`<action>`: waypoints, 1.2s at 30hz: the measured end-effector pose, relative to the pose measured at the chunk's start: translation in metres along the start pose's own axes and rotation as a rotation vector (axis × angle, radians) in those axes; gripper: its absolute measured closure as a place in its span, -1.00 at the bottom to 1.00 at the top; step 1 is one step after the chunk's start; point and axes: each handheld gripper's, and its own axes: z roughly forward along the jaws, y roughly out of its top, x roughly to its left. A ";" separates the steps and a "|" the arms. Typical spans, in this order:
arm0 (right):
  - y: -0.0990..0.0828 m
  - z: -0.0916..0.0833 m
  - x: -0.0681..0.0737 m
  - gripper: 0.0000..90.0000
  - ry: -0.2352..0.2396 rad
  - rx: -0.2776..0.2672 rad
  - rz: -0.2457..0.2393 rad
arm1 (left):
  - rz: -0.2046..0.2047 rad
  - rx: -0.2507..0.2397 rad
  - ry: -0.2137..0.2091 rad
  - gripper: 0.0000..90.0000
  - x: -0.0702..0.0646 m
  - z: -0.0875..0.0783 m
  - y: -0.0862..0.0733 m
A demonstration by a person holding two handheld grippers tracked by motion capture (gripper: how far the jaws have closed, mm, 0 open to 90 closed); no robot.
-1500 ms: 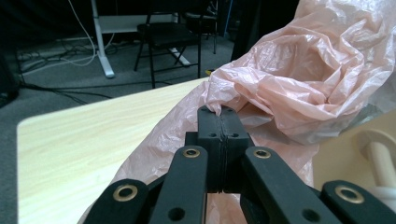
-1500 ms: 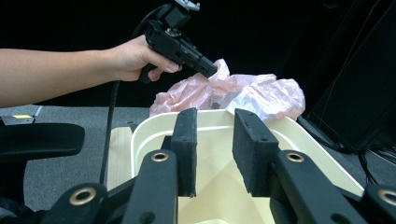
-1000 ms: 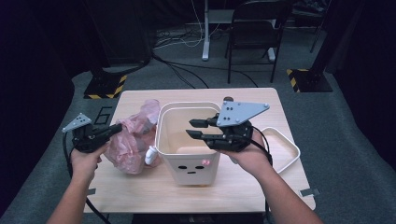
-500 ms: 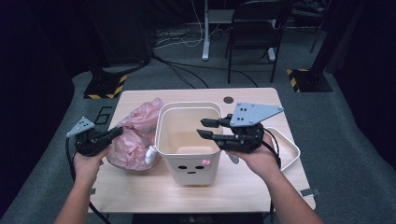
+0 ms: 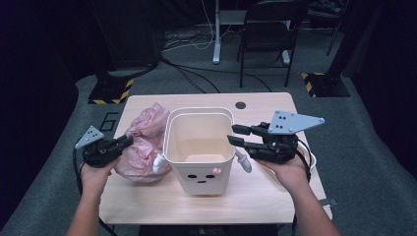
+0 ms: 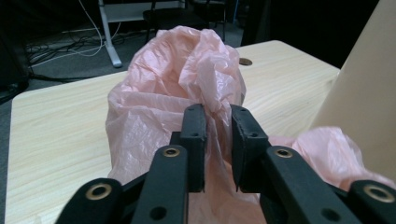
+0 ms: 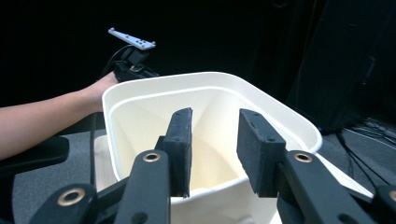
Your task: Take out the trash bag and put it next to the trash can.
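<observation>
Pink plastic bag [image 5: 141,147]: crumpled, lying on the table's left half, touching the left wall of the bin; in the left gripper view [image 6: 187,88] it rises just ahead of the jaws.
Left gripper [image 5: 123,142]: jaws have just been opening; a narrow gap stands between the pads, with bag film in the gap. Whether the pads press the film cannot be told.
White bin [image 5: 199,147]: upright at table centre, with a face printed on its front wall.
Right gripper [image 5: 236,135]: jaws partly apart and have just been opening, holding nothing, tips at the bin's right rim [image 7: 280,116].
Table [image 5: 265,191]: light wood.
</observation>
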 end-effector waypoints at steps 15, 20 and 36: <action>-0.029 -0.022 0.001 0.35 -0.115 0.014 0.012 | -0.046 -0.035 -0.043 -0.13 0.000 -0.007 -0.005; -0.042 -0.025 0.001 0.33 -0.140 0.007 0.025 | -0.029 -0.051 -0.047 -0.26 -0.004 -0.011 -0.002; -0.068 -0.033 -0.003 0.31 -0.235 0.028 0.030 | 0.024 -0.051 -0.056 -0.27 -0.024 -0.016 0.008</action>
